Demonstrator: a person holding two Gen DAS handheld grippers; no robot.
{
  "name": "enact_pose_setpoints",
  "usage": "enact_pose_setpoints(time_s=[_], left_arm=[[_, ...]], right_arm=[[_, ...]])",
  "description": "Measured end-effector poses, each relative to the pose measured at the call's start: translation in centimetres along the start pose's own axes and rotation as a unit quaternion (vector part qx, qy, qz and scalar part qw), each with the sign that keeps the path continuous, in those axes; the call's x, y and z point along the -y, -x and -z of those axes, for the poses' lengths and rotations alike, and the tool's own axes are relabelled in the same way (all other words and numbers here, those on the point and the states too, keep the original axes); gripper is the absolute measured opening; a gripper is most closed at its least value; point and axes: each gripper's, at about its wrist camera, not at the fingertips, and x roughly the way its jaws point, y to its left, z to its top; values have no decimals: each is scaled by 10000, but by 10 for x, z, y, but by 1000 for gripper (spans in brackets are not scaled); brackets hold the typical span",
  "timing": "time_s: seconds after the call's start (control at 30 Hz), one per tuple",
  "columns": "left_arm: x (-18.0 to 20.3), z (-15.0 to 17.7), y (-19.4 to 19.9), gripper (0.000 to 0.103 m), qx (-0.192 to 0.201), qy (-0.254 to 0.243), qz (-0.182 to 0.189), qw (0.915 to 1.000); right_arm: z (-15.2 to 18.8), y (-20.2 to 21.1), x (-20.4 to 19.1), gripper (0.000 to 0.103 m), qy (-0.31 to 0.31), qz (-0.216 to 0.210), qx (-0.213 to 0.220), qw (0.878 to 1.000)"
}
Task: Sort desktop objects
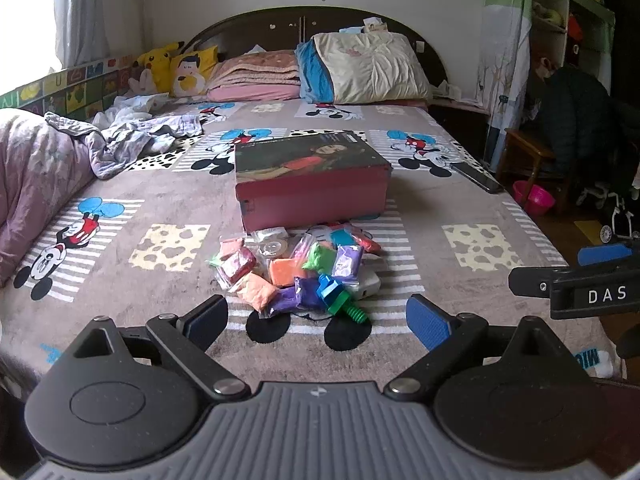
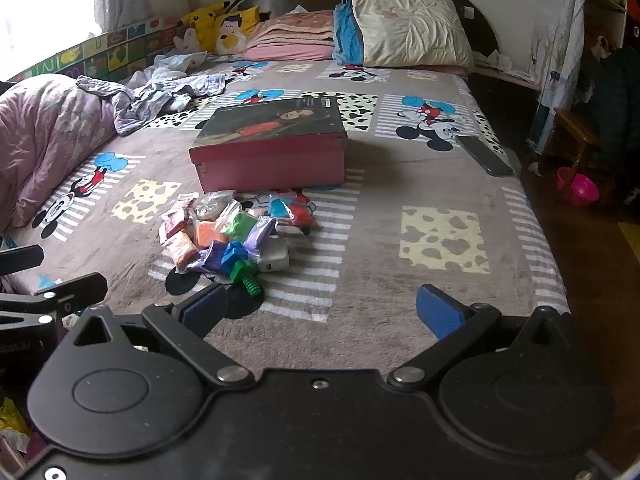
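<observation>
Only writing I can actually read is "DAS" in white letters on the right gripper [image 1: 592, 292], poking into the left wrist view from the right edge. The lid print on the red box [image 1: 310, 184] has small text but it's too tiny to make out.

Left gripper [image 1: 316, 318] has its jaws spread wide, holding nothing. The pile of clay packets [image 1: 296, 266] sits straight ahead, just past the fingertips, and the one red box is right behind it, touching the far packets. Right gripper [image 2: 320, 308] is also wide and empty; from there the pile is ahead and off to the left of the jaws.

Counts: one box, one toy bolt [image 1: 340, 296] (blue head, green threaded shaft) at the near edge of the pile, one white charger-looking block [image 2: 276, 260] beside it, one dark phone [image 2: 484, 156] far right on the Mickey blanket [image 1: 400, 208]. Packets overlap too much for an exact count, maybe a dozen.
</observation>
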Motion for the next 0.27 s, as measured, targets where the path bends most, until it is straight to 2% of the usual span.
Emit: enact_pose_setpoints(time_s=[0.27], left_arm=[[1, 2, 2, 96, 103, -40, 25, 9999]], right_arm=[[1, -3, -2, 102, -4, -43, -44, 10000]])
